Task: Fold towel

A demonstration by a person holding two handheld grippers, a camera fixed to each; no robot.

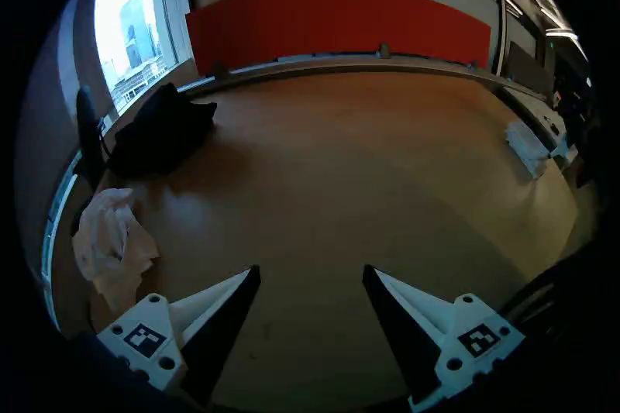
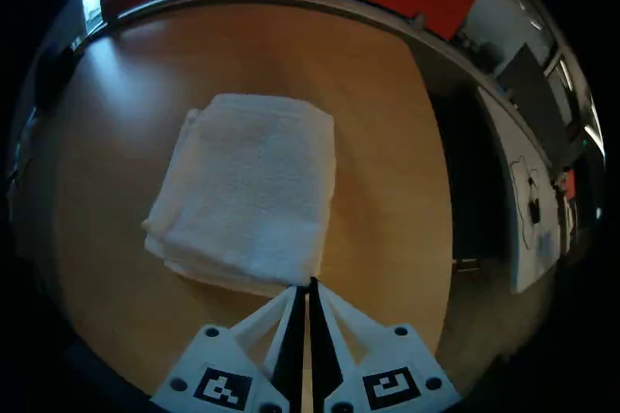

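Right gripper view: my right tongs, closed, touch the near edge of the folded terry towel on the wooden worktop. My left tongs gape open; a crumpled cloth and a black bag lie to their left.

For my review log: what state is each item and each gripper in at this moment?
White towel: folded in a neat stack, lying flat on the wooden table.
Second white towel: crumpled and unfolded, near the table's edge.
Black bundle: slumped in a heap.
Left gripper: open, holding nothing.
Right gripper: shut, tips at the folded towel's near edge.
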